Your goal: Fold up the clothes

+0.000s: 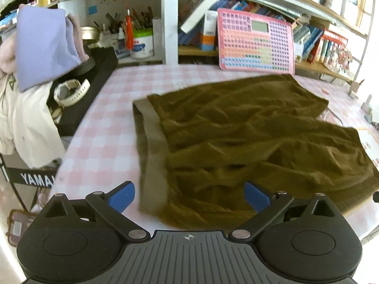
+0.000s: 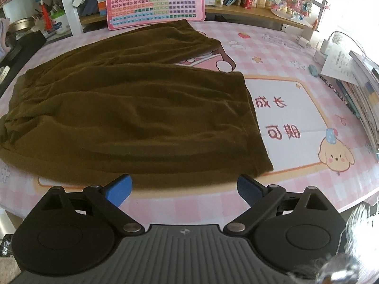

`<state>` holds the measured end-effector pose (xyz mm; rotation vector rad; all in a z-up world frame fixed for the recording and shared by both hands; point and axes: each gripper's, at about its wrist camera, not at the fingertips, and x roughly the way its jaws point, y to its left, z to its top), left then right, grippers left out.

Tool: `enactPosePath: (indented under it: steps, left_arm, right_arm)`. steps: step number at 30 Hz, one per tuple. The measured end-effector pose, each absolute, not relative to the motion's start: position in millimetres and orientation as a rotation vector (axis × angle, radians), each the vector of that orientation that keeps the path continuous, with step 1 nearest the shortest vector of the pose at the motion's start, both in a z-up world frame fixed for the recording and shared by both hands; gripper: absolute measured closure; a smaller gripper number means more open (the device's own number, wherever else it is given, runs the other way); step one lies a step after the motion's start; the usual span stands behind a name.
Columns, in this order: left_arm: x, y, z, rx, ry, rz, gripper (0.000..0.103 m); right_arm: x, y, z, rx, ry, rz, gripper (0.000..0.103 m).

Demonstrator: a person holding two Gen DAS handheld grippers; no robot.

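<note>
Olive-brown shorts (image 1: pixel 248 137) lie spread flat on the pink checked table, waistband (image 1: pixel 154 156) to the left and both legs running right. My left gripper (image 1: pixel 189 197) hovers open over the near waistband corner, its blue pads wide apart and touching no cloth. In the right wrist view the same shorts (image 2: pixel 132 116) fill the left half of the table. My right gripper (image 2: pixel 184 190) stands open above the near hem of the closer leg, nothing between its pads.
A pink keypad toy (image 1: pixel 257 41) leans against the shelves behind the shorts. A black case with a white watch (image 1: pixel 71 92) and piled pale clothes (image 1: pixel 40 47) sit at left. Books and papers (image 2: pixel 357 82) crowd the table's right edge, beside a printed mat (image 2: pixel 291 118).
</note>
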<state>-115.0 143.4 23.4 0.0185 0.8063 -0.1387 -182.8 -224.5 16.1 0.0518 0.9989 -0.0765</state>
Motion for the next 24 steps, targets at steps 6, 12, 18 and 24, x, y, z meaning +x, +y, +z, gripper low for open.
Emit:
enactPosePath:
  steps: [6, 12, 18, 24]
  left_arm:
    - [-93, 169, 36, 0.001, 0.777, -0.164, 0.003]
    - [-63, 181, 44, 0.024, 0.814, -0.197, 0.003]
    - [-21, 178, 69, 0.118, 0.786, -0.195, 0.003]
    - [39, 163, 84, 0.16, 0.754, -0.176, 0.003]
  right_arm:
    - [-154, -230, 44, -0.002, 0.98, -0.039, 0.007]
    - [-107, -247, 84, -0.138, 0.97, 0.14, 0.007]
    - [-28, -280, 126, -0.381, 0.937, 0.322, 0.006]
    - [88, -331, 138, -0.533, 0.917, 0.368, 0.005]
